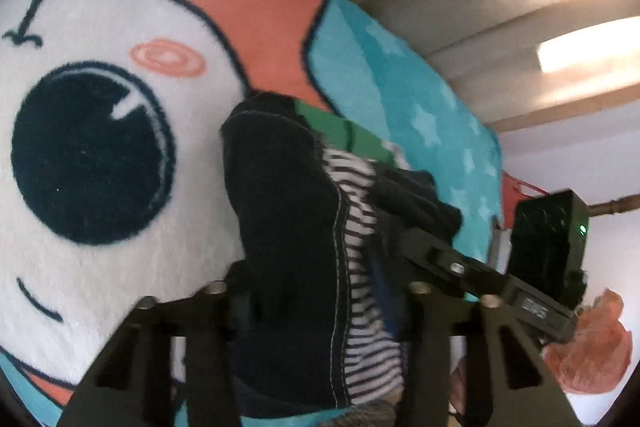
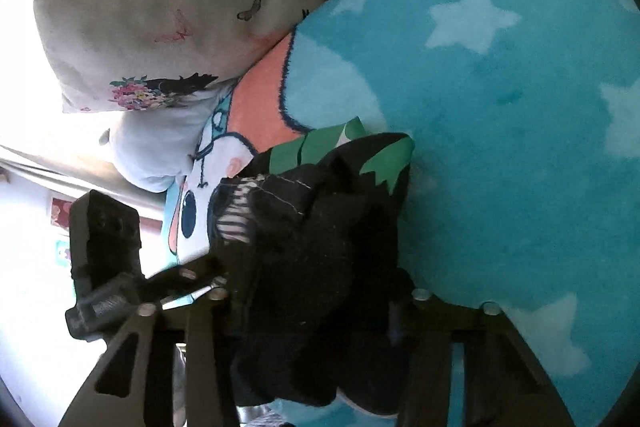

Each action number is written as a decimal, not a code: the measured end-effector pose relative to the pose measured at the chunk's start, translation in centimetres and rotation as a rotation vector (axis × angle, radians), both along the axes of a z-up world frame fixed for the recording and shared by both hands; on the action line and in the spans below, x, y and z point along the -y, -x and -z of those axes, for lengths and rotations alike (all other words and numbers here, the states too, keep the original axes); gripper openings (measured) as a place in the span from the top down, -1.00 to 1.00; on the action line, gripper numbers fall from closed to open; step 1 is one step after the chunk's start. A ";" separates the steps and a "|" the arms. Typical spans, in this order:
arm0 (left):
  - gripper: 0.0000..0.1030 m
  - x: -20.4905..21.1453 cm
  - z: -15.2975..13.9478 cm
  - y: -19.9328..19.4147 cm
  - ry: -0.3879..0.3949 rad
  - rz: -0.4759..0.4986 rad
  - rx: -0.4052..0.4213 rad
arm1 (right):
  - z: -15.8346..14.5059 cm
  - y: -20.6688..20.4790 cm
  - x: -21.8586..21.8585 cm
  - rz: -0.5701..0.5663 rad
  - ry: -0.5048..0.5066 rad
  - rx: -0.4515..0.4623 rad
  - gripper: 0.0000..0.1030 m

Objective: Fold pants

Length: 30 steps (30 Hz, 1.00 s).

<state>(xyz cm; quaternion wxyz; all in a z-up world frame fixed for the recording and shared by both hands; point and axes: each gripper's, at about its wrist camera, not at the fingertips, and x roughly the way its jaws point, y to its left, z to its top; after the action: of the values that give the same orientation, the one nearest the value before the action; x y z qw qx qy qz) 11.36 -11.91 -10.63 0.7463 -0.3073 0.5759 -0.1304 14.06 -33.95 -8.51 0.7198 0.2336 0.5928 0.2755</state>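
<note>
Black fingers of the left gripper (image 1: 320, 311) frame the nearest field of the left wrist view, and between them rises a bunched fold of the dark navy fleece pants (image 1: 288, 227), with a striped white-and-navy lining and a green printed patch at the far end. Its jaws stand closed on that fabric. Beyond the fold lies the plush cartoon-face blanket (image 1: 120, 27) — white, coral and teal with pale stars — on which the pants rest. To the right, the right gripper (image 1: 472, 267) reaches into the same bundle.

From the right wrist view, the right gripper (image 2: 320, 311) likewise clamps a thick wad of the pants (image 2: 320, 247) between its fingers, the garment gathered into a crumpled mound on the blanket (image 2: 520, 147). At left appears the left gripper (image 2: 160, 283), near the cloth. Behind sit a cream butterfly-print cushion (image 2: 140, 27) and a pale blue pillow (image 2: 160, 147).
</note>
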 end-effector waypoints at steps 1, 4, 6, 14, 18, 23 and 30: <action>0.28 -0.2 -0.7 0.2 -0.002 0.009 0.018 | -0.6 0.0 -0.4 -0.010 0.012 0.012 0.24; 0.30 -1.5 -2.5 0.2 0.014 0.016 0.052 | -2.6 -0.5 -1.8 -0.020 0.028 0.056 0.28; 0.30 -2.7 -3.8 -0.4 -0.002 0.015 0.091 | -4.0 -1.1 -3.0 -0.025 0.026 0.088 0.28; 0.30 -9.2 -4.2 -4.6 -0.076 -0.020 0.098 | -5.3 -5.1 -10.3 -0.048 0.084 0.159 0.28; 0.27 -11.5 -2.1 -5.9 -0.131 -0.026 0.056 | -2.9 -6.4 -13.5 -0.054 0.139 0.136 0.28; -0.19 -12.1 0.6 -6.7 -0.130 0.016 -0.003 | -0.8 -6.5 -14.1 -0.020 0.295 0.137 -0.17; -0.19 -16.1 -3.4 -4.8 -0.010 -0.037 0.044 | -7.1 -5.7 -11.7 0.166 0.360 0.273 -0.25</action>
<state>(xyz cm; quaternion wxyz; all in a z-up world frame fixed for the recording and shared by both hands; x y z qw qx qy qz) 16.18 4.18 -7.18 0.7626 -0.3113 0.5540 -0.1206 19.79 -22.22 -1.40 0.8435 0.1099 0.5084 0.1343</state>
